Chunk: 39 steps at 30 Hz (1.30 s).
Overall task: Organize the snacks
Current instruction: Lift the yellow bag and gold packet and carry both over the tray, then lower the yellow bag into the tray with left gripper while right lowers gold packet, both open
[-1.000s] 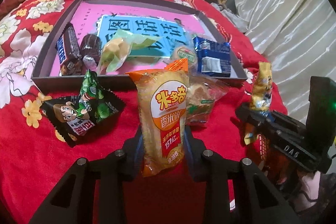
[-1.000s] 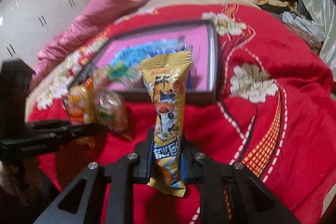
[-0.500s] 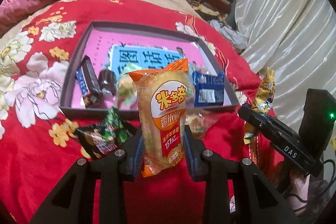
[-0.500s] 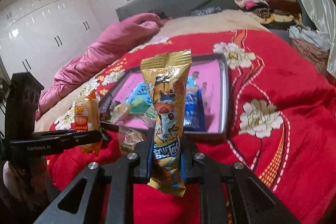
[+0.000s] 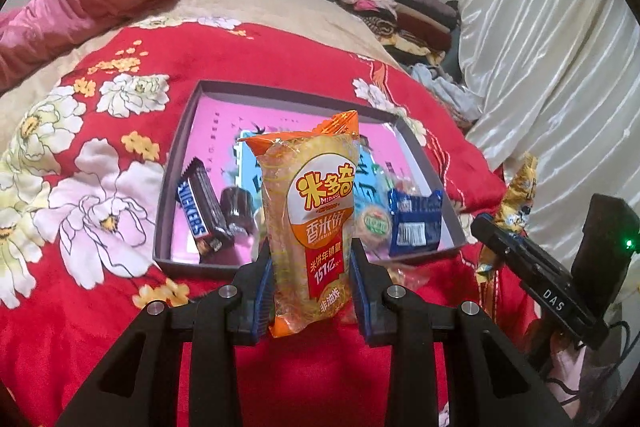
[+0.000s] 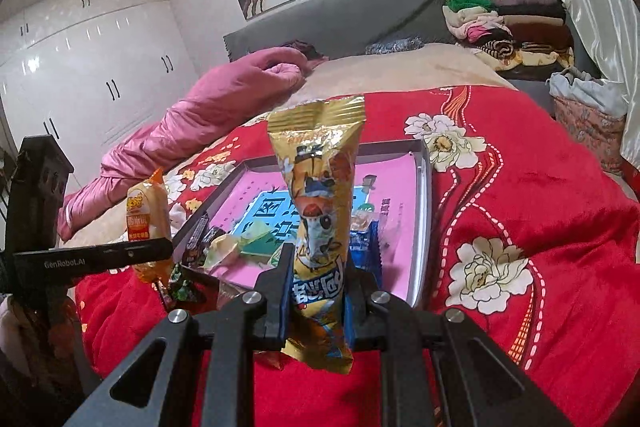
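the left gripper [image 5: 311, 281] has its jaws clenched on an orange rice cracker pack [image 5: 310, 223], the right gripper [image 6: 318, 297] on a gold snack pack [image 6: 320, 203], both above the red blanket [image 6: 540, 227], near the tray [image 5: 168, 195]

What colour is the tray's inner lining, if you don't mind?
Pink, with a blue panel, on the tray; clearest in the left wrist view.

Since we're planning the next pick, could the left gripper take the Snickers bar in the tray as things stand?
Probably not yet: the left gripper is shut on the rice cracker pack. The Snickers bar lies uncovered in the tray.
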Available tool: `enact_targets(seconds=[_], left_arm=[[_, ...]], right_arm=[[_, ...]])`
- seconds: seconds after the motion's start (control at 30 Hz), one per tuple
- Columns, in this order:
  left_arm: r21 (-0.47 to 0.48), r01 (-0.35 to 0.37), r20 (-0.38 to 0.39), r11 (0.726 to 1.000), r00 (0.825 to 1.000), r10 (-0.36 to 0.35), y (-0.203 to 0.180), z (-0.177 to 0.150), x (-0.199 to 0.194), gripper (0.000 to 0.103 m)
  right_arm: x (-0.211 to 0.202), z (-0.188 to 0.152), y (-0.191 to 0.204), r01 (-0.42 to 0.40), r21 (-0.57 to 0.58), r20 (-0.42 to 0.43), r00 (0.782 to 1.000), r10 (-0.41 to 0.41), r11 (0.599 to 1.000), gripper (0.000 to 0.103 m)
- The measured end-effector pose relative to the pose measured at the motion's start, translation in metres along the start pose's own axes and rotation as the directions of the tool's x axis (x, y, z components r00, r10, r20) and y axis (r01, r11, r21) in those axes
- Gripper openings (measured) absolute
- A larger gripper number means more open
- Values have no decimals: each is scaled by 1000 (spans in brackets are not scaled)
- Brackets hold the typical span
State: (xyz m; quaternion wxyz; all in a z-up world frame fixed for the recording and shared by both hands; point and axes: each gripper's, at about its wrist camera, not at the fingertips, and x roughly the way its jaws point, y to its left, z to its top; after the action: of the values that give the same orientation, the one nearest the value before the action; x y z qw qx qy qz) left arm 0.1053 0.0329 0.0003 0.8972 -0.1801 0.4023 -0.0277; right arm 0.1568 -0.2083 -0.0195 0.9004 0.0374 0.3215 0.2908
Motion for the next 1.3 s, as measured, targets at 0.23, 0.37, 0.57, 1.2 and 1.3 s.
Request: enact_targets(seconds=[0.23, 0.37, 0.57, 1.2, 1.3], left_arm=[[4, -9, 18, 1000, 1000, 9, 1, 10, 4, 35], [4, -11, 14, 1000, 1000, 11, 1, 12, 8, 35], [10, -19, 4, 1000, 1000, 19, -1, 13, 15, 35], [21, -30, -31, 999, 999, 30, -4, 13, 46, 35], [22, -29, -38, 999, 999, 30, -5, 13, 52, 35]], right_arm=[[0, 4, -3, 12, -3, 20, 1000, -12, 1000, 20], [4, 7, -5, 20, -5, 21, 1000, -20, 1000, 20], [8, 9, -7, 21, -9, 19, 1000, -20, 1000, 20], [35, 14, -22, 85, 1, -21, 996, -85, 996, 20], [45, 15, -23, 88, -4, -38, 995, -89, 996, 20]])
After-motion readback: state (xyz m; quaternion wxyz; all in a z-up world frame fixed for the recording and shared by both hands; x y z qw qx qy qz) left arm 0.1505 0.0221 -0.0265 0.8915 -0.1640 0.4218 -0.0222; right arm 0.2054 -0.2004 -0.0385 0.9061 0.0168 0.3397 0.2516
